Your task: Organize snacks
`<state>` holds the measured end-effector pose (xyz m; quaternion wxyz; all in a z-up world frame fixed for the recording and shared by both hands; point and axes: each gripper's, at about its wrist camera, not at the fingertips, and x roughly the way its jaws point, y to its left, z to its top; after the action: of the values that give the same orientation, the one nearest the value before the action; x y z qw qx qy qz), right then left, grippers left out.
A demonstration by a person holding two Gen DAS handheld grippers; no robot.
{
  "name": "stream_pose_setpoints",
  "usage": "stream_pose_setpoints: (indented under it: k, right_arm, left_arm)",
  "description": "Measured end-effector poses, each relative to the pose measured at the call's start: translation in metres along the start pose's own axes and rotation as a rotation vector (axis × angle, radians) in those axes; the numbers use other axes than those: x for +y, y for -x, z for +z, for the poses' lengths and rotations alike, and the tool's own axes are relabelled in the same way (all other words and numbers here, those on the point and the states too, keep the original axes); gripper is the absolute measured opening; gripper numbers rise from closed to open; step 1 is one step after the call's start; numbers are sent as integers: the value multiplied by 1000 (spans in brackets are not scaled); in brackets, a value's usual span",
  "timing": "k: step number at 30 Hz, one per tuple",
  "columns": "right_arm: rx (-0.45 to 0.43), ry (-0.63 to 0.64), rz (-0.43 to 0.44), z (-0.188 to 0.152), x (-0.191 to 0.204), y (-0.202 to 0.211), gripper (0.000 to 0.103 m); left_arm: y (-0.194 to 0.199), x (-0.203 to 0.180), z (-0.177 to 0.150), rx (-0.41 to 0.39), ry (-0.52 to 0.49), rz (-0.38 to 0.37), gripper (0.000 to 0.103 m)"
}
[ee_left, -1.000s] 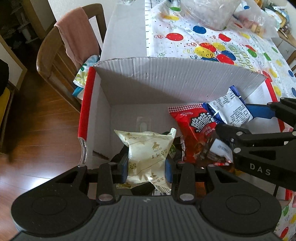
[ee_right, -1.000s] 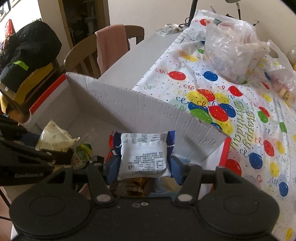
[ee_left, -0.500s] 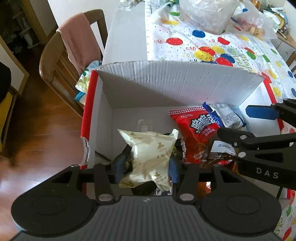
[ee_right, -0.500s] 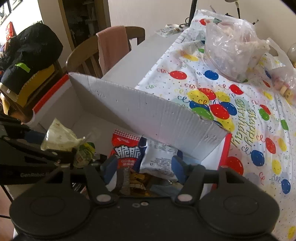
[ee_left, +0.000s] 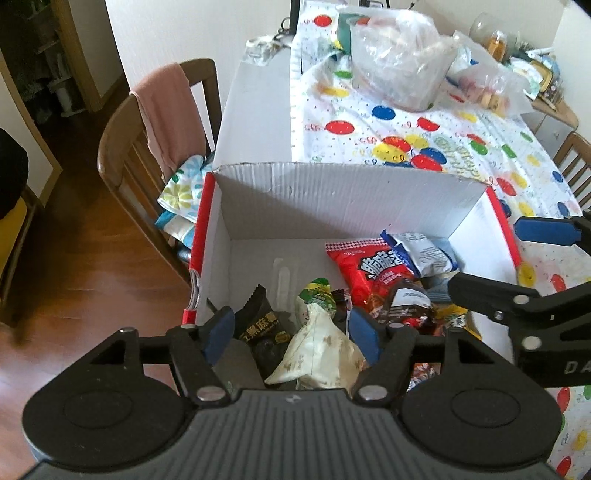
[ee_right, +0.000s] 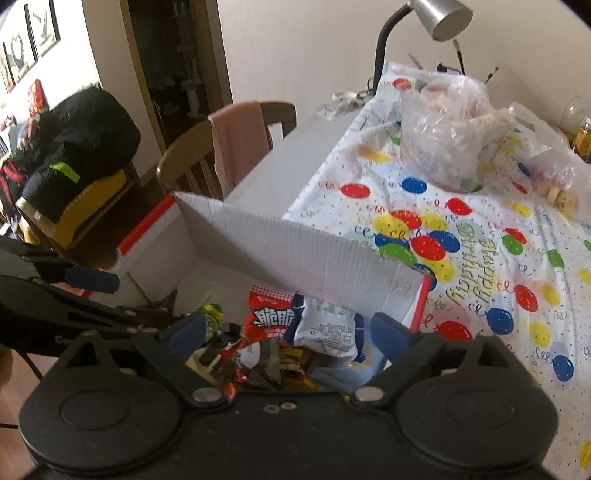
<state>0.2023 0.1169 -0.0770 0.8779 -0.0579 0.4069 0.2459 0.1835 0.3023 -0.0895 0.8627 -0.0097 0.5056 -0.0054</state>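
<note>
A white cardboard box [ee_left: 332,199] with red edges holds several snack packs. My left gripper [ee_left: 291,334] is open above the box's near side, and a cream snack pack [ee_left: 321,350] lies loose in the box between its fingers. A black pack [ee_left: 260,326] and a red pack [ee_left: 369,266] lie beside it. My right gripper [ee_right: 291,330] is open above the box's right part, over a blue-and-white pack [ee_right: 328,325] that rests on the red pack [ee_right: 271,317]. The right gripper also shows in the left wrist view [ee_left: 517,266].
The box [ee_right: 295,254] sits at the edge of a table with a balloon-print cloth [ee_left: 424,129]. Clear plastic bags [ee_left: 399,70] stand at the table's far end. A wooden chair [ee_left: 147,147] with a pink towel is on the left. A desk lamp [ee_right: 436,18] stands behind.
Both grippers opened and let go of their packs. The cream pack dropped into the box from the left gripper, the blue-and-white pack from the right. Both grippers rose and pulled back.
</note>
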Motion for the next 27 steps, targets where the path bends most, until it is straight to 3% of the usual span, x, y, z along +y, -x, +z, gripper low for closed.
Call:
stream_pose_setpoints:
  k: [6, 17, 20, 24, 27]
  right_arm:
    - [-62, -7, 9, -4, 3, 29, 102]
    - [-150, -14, 32, -16, 9, 72, 103]
    - [-167, -26, 42, -22, 9, 81, 103]
    - [-183, -37, 47, -31, 9, 89, 103]
    - [-191, -51, 56, -37, 9, 96, 103]
  left_arm:
    - [24, -5, -8, -57, -1, -14, 75]
    - [66, -14, -23, -159, 10, -62, 85]
    - [71, -14, -28, -168, 24, -76, 86]
    - [76, -13, -34, -173, 49, -97, 98]
    - [80, -13, -39, -180, 65, -104, 100]
